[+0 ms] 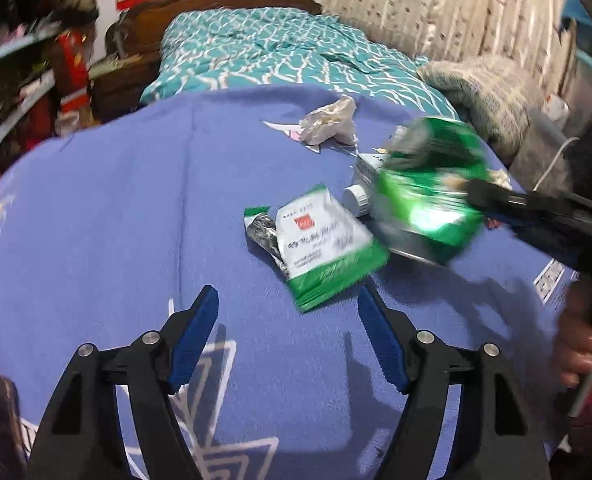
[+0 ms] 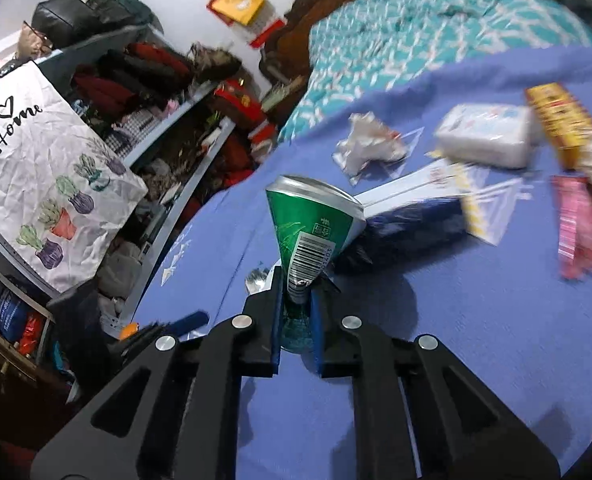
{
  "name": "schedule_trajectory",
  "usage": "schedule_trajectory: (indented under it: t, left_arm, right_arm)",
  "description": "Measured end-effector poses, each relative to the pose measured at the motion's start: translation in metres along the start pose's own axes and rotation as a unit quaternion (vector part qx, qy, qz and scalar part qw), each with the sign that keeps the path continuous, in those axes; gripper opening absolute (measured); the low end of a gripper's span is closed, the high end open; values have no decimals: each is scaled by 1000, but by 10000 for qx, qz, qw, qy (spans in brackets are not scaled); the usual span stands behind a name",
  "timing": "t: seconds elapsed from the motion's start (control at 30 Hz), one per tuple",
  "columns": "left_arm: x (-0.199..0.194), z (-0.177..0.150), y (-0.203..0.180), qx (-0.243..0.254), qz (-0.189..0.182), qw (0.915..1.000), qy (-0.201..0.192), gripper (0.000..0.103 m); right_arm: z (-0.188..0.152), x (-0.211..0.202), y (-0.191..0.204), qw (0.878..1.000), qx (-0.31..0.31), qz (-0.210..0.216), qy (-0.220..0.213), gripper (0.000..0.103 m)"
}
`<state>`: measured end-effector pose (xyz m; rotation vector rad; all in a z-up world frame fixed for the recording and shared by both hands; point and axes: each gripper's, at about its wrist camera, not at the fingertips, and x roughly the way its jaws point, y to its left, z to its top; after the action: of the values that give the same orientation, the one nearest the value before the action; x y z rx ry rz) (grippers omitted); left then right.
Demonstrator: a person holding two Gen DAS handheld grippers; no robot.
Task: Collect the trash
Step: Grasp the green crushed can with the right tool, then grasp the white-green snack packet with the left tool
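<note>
Crushed green can [image 2: 313, 236] clamped between right hand-held gripper [image 2: 296, 300] pads

The white bag [image 2: 52, 168] reads "Home" beside a heart.

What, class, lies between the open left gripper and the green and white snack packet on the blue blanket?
Nothing visible. The left gripper stands open just short of the snack packet, with only bare blanket between them. The right gripper, off to one side, is shut on a crushed green can.
</note>
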<state>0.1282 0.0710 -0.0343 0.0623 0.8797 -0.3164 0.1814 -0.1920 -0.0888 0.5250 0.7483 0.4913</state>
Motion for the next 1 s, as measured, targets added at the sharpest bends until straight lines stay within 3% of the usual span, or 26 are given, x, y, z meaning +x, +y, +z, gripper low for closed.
schedule_trajectory:
  t: [0.2,0.27,0.33,0.43,0.53,0.57,0.67,0.83,1.0]
  left_arm:
    - [24,10,-20,636,131,9977,186,70]
    - [30,15,-14,414,48,9986,335,70]
    - [38,23,6,-280,-144,9981,535,68]
    - [48,30,28,-1010,-446,9916,675,49]
    - [55,34,20,-943,-513,9916,724,24]
    - [57,33,15,-879,-536,9919,741,4]
    - [56,30,1,-742,-555,9928,761,1]
    - [25,19,-42,-474,-1261,9890,613,1]
    - [1,7,-95,-116,-2054,9765,641,1]
  right_arm:
    - [-32,-83,-25,9978,263,-333,-513,13]
    - [-42,-102,-37,9964,481,-374,-597,13]
    - [-51,-115,-48,9948,648,-443,-653,13]
    - [-61,-122,-60,9931,821,-465,-701,13]
    - [-65,-127,-68,9918,976,-359,-744,13]
    - [-64,-126,-66,9916,991,-348,-753,13]
    - [-66,-131,-62,9916,935,-396,-800,13]
    - [-70,-163,-63,9877,930,-557,-1126,13]
    - [-81,-201,-74,9810,1059,-729,-1450,13]
